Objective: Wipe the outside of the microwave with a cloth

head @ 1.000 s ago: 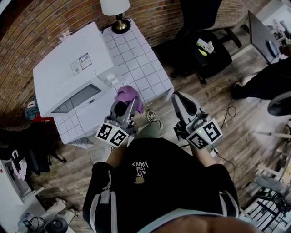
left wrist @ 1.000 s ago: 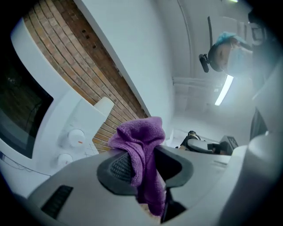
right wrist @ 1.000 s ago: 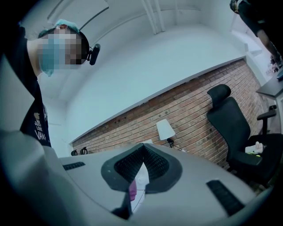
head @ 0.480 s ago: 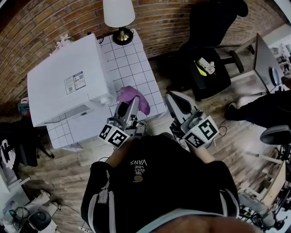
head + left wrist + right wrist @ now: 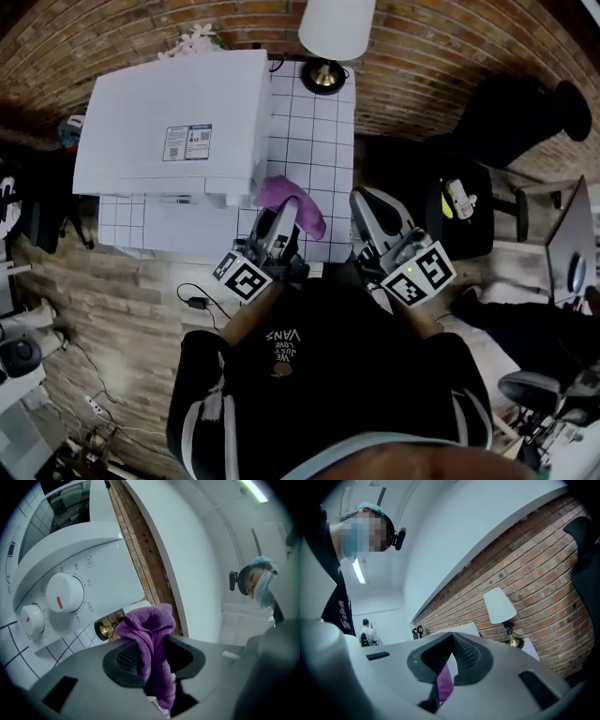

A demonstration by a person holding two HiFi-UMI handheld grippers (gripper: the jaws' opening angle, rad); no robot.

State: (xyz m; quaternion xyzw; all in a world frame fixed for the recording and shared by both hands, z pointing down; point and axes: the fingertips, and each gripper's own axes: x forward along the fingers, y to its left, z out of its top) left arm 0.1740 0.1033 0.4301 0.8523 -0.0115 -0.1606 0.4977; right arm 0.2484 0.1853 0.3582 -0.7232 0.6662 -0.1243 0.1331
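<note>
Cloth [image 5: 292,197] sits clamped in the left gripper [image 5: 277,223], at 4 o'clock of the microwave [image 5: 178,122]; the right gripper [image 5: 367,208], at its 3 o'clock, is pinched together empty. Loose folds could snag the dials [image 5: 65,595] or slip free under pressure.

L gripper [image 5: 153,657] clamped; R gripper [image 5: 451,641] closed.

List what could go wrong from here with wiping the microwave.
1. The left hand-held gripper pinches only a fold of the purple cloth, and the rest is bunched loose. It may slip out under wiping pressure.
2. The dials on the microwave sit close to the cloth, so a swipe might turn one.
3. The lamp stands on the tiled table beside the microwave. A wide sweep could knock it.
</note>
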